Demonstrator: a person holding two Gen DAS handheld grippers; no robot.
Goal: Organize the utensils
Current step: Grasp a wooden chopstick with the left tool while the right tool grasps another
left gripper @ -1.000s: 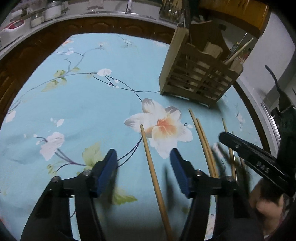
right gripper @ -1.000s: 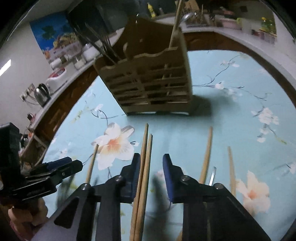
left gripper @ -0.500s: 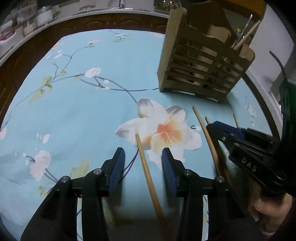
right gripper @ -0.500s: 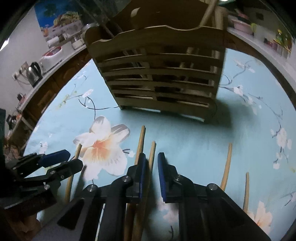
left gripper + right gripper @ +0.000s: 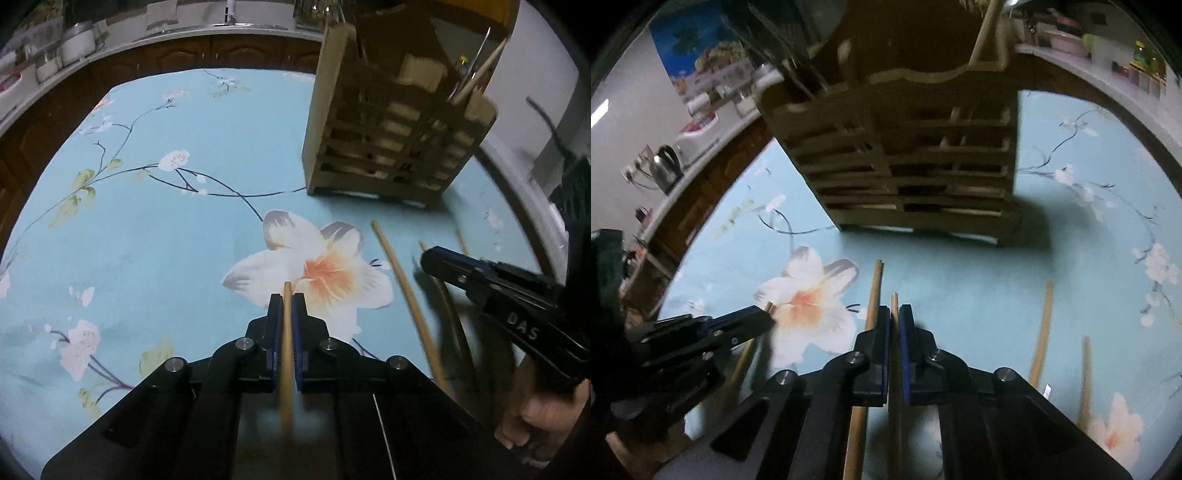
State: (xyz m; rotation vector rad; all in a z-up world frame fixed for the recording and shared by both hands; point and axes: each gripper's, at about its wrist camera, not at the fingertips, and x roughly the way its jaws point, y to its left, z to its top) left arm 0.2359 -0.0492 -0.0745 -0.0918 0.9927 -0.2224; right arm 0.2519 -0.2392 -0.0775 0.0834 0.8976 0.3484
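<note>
Both hand-held grippers clamped on chopsticks

Left hand-held gripper (image 5: 287, 301) pinches one chopstick (image 5: 285, 354) — right hand-held gripper (image 5: 894, 314) pinches another chopstick (image 5: 894, 369), before the wooden utensil rack (image 5: 905, 166).

Only readable text: "DAS" in pale capitals on the black side of the right gripper (image 5: 428, 258), seen from the left wrist view. Nothing legible in the right wrist view.
</note>
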